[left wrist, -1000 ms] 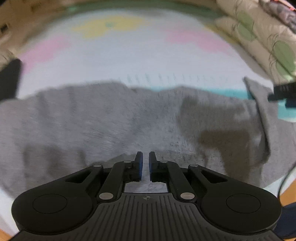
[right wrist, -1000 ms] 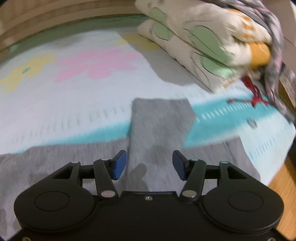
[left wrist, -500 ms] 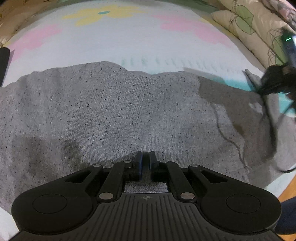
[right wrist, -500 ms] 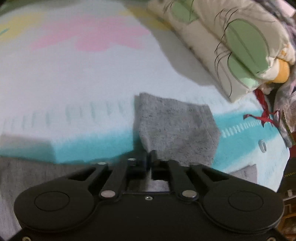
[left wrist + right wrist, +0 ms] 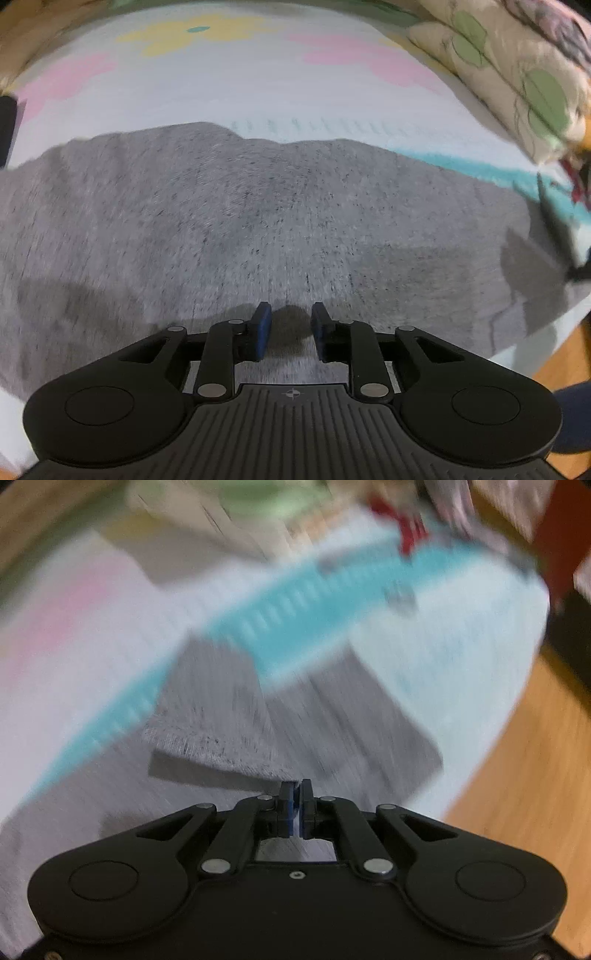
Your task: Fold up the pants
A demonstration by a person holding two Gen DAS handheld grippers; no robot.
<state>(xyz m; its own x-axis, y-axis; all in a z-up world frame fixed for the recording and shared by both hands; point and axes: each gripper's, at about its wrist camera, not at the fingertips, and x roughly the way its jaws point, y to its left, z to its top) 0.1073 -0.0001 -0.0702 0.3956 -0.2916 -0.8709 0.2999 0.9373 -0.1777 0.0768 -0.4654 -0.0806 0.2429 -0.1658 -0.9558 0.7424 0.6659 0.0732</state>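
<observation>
The grey pants (image 5: 280,221) lie spread across a bed (image 5: 258,88) covered by a pale sheet printed with flowers and a teal stripe, with pillows (image 5: 517,74) stacked at the far right. The left tongs (image 5: 290,328) stand apart over the near edge of the cloth, gripping nothing, so that side of the pants is loose. The right tongs (image 5: 296,808) are pressed together, apparently pinching a thin edge of a lifted flap of the grey cloth, though the right view is heavily smeared and the hold itself is hard to make out. The main risk, as I judge it, is that this thin pinch slips while the flap is swung over, dropping it short or crooked. With the left side unheld, dragging could also pull the whole garment along the sheet and bunch it rather than crease it. The pants reach close to the bed's right edge, near the wooden floor (image 5: 517,775), so a hard pull that way might slide cloth off.
</observation>
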